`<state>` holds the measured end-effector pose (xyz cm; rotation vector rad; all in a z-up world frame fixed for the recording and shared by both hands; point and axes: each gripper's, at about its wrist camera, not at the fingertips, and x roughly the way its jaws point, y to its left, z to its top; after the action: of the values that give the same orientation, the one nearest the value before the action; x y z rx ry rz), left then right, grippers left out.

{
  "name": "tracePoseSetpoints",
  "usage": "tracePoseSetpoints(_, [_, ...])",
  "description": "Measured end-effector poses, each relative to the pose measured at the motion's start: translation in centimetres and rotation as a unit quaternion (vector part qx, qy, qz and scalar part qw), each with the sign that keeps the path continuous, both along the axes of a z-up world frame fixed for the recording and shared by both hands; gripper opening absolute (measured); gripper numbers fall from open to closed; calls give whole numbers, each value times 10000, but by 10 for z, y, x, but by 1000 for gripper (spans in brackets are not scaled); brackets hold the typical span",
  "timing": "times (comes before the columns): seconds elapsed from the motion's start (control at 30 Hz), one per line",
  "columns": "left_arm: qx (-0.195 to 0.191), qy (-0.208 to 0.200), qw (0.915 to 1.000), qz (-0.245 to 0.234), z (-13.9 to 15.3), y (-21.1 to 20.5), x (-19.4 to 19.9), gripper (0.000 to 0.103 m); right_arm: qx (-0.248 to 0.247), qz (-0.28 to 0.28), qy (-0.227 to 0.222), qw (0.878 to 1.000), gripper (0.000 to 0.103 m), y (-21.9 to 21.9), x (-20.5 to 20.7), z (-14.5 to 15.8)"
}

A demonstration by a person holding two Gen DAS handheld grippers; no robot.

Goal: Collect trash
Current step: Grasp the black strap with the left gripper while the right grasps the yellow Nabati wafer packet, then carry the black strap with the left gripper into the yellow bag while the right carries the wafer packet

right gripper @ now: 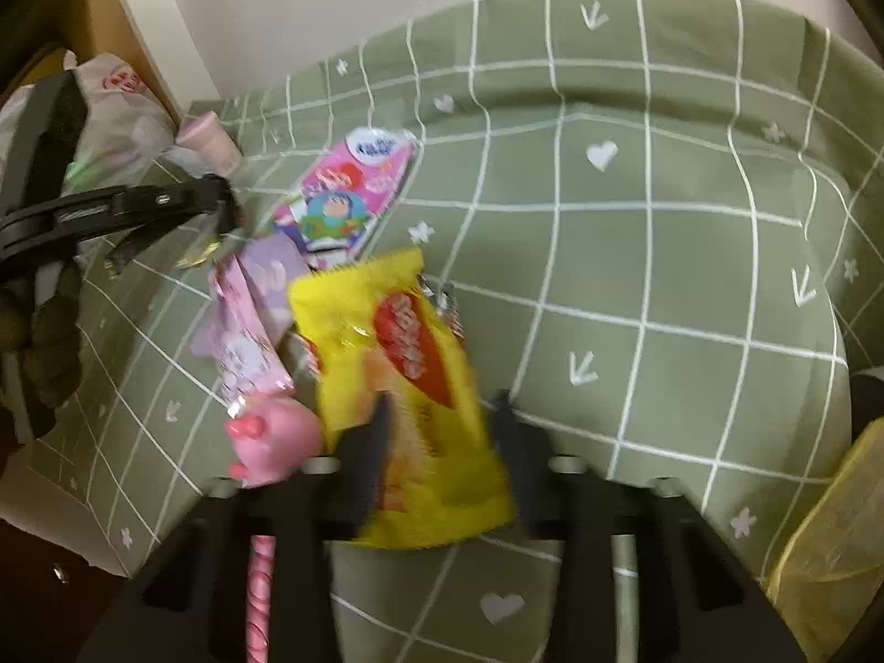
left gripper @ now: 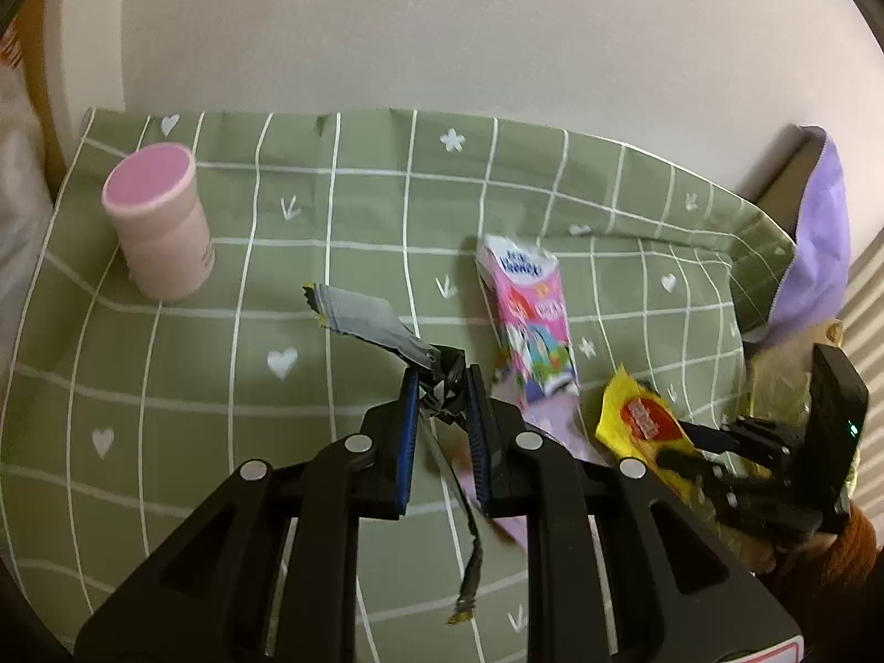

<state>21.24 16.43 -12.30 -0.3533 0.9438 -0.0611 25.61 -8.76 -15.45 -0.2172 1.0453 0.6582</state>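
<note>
Left tongs point(left gripper: 440, 381) pinch a foil wrapper point(left gripper: 367, 320), pink cup point(left gripper: 157, 221) at ten o'clock; right tongs point(right gripper: 442, 414) straddle a yellow packet point(right gripper: 409, 375), grip unclear.

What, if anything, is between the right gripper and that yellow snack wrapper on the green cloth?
Nothing visible. The yellow snack wrapper already lies between the fingers of the right gripper, with no other item in between. The pink pig toy and pink wrapper sit just beside it, outside the fingers.
</note>
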Motion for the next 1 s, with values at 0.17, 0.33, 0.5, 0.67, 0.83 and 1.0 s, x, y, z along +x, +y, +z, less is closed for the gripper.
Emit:
tracePoseSetpoints(0.17, [12, -148, 9999, 15, 14, -6, -20, 16, 169, -75, 24, 9998, 7, -12, -13, 11])
tracePoseSetpoints(0.33, [148, -375, 9992, 12, 36, -10, -33, 16, 403, -324, -356, 9980, 6, -27, -30, 43])
tracePoseSetpoints(0.5, [188, -668, 9976, -18, 67, -15, -43, 16, 479, -585, -811, 9938, 6, -43, -40, 81])
tracePoseSetpoints(0.67, [313, -1201, 9919, -276, 113, -42, -45, 16, 579, -877, -1219, 9870, 6, -67, -50, 116])
tracePoseSetpoints(0.83, [401, -1833, 9784, -864, 159, -87, -38, 16, 562, -1116, -1773, 9762, 6, -91, -71, 153])
tracePoseSetpoints(1.0, [207, -2285, 9618, -1493, 191, -137, -32, 16, 515, -1527, -2326, 9591, 6, -128, -98, 190])
